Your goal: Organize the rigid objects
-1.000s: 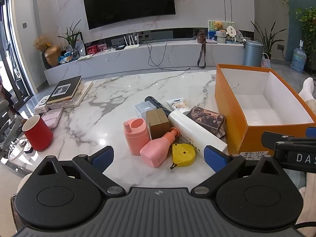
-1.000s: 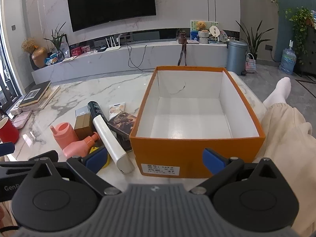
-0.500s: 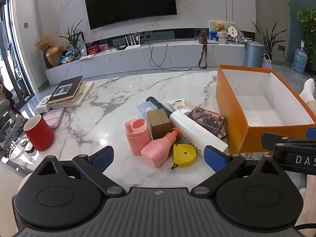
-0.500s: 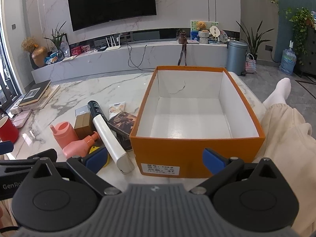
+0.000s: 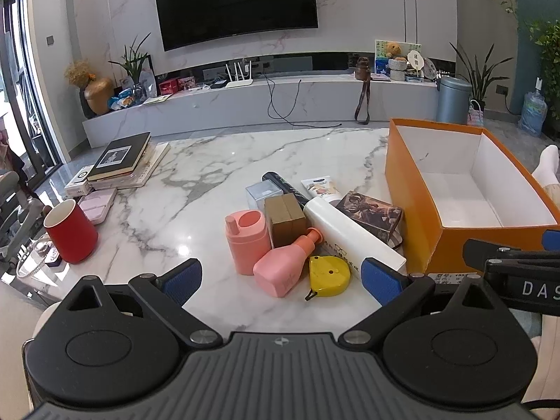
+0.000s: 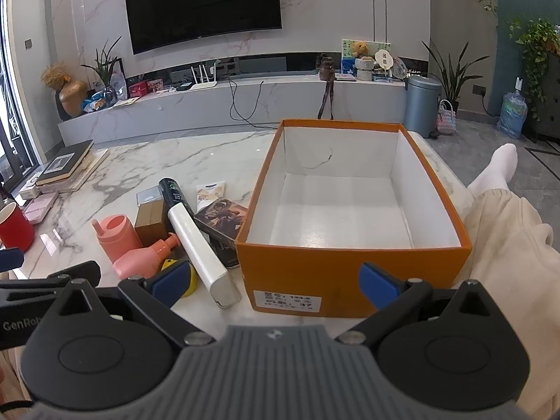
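A pile of objects lies on the marble table (image 5: 217, 161): a pink cup (image 5: 246, 239), a pink bottle (image 5: 285, 267), a yellow tape measure (image 5: 329, 274), a brown box (image 5: 285, 218), a long white box (image 5: 353, 236), a black tube (image 5: 285, 185), a patterned box (image 5: 372, 213). An empty orange box (image 5: 413, 210) stands to their right; it also shows in the right wrist view (image 6: 350, 266). My left gripper (image 5: 281, 280) is open and empty, just before the pile. My right gripper (image 6: 274, 281) is open and empty, before the orange box's near wall.
A red mug (image 5: 71, 231) stands at the table's left edge, with a pink case (image 5: 98, 203) and stacked books (image 5: 120, 159) behind it. A person's leg (image 6: 504, 231) lies right of the orange box. A TV console (image 5: 245, 101) runs along the far wall.
Both grippers have drifted very slightly; the view shifts a little. Nothing on the table has moved.
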### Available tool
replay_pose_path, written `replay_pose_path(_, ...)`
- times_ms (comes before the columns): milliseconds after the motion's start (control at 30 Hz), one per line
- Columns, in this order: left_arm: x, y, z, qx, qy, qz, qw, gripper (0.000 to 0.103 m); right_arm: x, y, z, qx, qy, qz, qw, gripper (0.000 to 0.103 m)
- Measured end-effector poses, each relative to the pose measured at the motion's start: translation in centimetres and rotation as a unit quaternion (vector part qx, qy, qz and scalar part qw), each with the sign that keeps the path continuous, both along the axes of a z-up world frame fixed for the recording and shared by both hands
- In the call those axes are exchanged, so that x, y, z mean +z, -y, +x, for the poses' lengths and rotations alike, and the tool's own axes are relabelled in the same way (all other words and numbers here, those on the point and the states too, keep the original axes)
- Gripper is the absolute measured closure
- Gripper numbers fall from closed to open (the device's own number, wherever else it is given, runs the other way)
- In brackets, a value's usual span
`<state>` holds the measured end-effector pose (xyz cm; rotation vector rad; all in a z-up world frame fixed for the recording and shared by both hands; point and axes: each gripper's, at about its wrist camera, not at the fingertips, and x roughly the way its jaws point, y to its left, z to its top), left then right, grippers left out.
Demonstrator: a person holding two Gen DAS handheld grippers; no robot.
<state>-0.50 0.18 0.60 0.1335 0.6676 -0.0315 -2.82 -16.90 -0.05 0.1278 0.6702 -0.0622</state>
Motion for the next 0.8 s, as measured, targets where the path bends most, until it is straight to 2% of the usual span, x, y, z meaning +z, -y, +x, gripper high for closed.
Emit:
replay_pose_path(233, 0.1, -0.6, 0.3, -0.001, -0.011, -0.001, 0.9999, 0.000, 0.1, -0.4, 0.4, 0.010, -0.005, -0.005, 1.000, 0.002)
replay_pose_path(400, 1.0, -1.9, 1.4, -0.015, -0.017, -0.011, 0.9997, 0.000, 1.3, -1.4, 1.1, 0.055, 0.021, -0.022, 0.998, 0.002)
replay_pose_path(467, 1.5, -2.7, 2.2, -0.028, -0.026, -0.022, 0.9990, 0.011, 2.0, -2.0, 1.7, 0.080, 0.032, -0.030, 0.996, 0.002)
replay_pose_path(533, 2.2, -3.8, 3.2, -0.040, -0.038, -0.033, 0.9979, 0.013, 2.6, -2.5, 2.4, 0.099, 0.039, -0.035, 0.994, 0.003)
replay_pose_path(633, 2.8, -5.8, 5.1, -0.061, -0.060, -0.044, 0.9953, 0.017, 3.1, -3.2, 4.4, 0.142, 0.026, -0.014, 0.989, 0.015)
replay_pose_path(700, 2.8, -7.2, 6.7, -0.080, -0.093, -0.058, 0.9908, 0.018, 3.0, -3.9, 6.1, 0.162, 0.004, 0.000, 0.987, 0.022)
replay_pose_path(733, 2.6, -7.8, 7.6, -0.091, -0.113, -0.063, 0.9874, 0.023, 2.8, -4.3, 7.1, 0.170, -0.005, 0.005, 0.985, 0.024)
replay_pose_path(800, 2.0, -8.7, 9.1, -0.113, -0.132, -0.067, 0.9825, 0.026, 2.2, -5.2, 8.7, 0.180, -0.019, 0.005, 0.983, 0.039)
